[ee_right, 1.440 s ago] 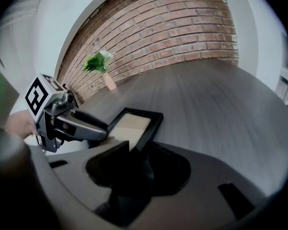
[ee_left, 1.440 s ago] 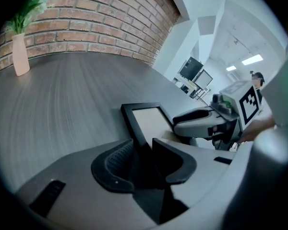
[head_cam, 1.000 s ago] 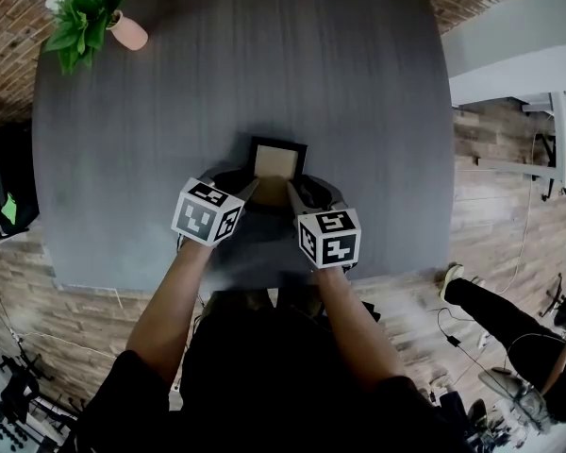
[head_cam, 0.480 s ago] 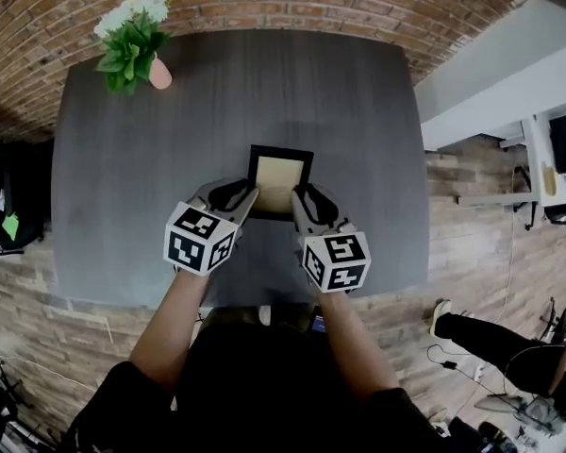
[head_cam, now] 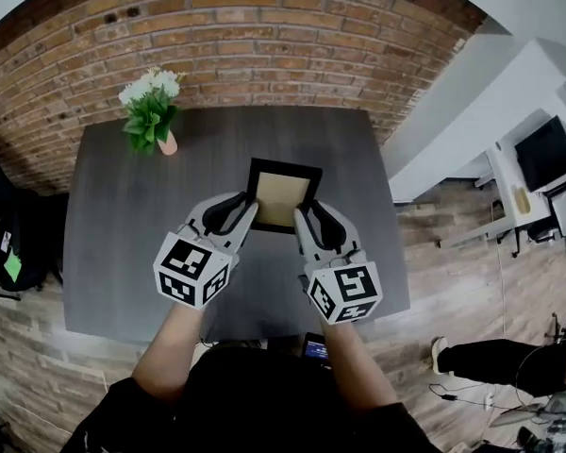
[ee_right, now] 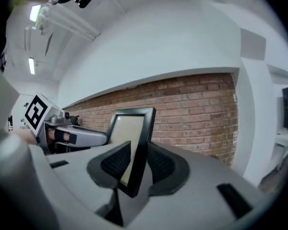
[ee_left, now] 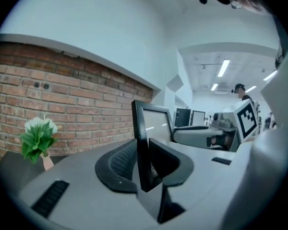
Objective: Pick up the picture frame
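The picture frame has a black border around a tan panel and hangs in the air above the dark table, held between both grippers. My left gripper is shut on its left edge; in the left gripper view the frame stands upright between the pads. My right gripper is shut on the right edge, and the right gripper view shows the frame clamped between the dark pads. The other gripper's marker cube shows beyond it.
A pink vase of white flowers and green leaves stands at the table's far left corner before a brick wall. A dark bag lies on the floor at left. A person's leg lies at lower right.
Both grippers have lifted the frame well up off the table, and it has tipped from lying flat toward upright. The head view has swung up, bringing in the brick wall.
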The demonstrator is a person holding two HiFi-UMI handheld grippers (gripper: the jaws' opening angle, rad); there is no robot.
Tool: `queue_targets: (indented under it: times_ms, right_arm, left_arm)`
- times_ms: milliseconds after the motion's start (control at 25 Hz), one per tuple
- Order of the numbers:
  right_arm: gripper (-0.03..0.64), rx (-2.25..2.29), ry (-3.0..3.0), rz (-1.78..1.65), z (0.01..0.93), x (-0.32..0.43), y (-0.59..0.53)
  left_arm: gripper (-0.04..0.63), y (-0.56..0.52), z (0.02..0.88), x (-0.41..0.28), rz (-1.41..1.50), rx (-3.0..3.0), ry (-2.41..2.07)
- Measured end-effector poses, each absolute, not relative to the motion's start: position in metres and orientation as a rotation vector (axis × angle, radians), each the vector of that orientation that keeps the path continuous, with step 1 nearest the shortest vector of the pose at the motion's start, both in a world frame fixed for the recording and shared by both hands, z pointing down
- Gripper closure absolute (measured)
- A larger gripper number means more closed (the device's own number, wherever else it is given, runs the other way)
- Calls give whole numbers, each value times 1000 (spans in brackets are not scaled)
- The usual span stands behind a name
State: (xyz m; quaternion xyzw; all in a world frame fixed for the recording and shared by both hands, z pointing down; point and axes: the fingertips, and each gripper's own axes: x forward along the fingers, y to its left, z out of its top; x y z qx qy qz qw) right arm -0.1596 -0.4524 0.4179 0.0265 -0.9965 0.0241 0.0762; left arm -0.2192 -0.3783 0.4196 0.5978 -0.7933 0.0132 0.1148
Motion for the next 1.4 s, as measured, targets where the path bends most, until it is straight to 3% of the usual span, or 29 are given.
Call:
queue_targets:
  times_ms: [520, 1400]
  right_arm:
    - [505, 139, -3224, -271, 280, -114, -427]
    - [522, 199, -3198, -138, 310, -78, -441]
  left_arm:
    - [532, -352, 294, -172, -92, 1961, -2541]
    - [534, -365, 314, -142, -165, 2043, -2468]
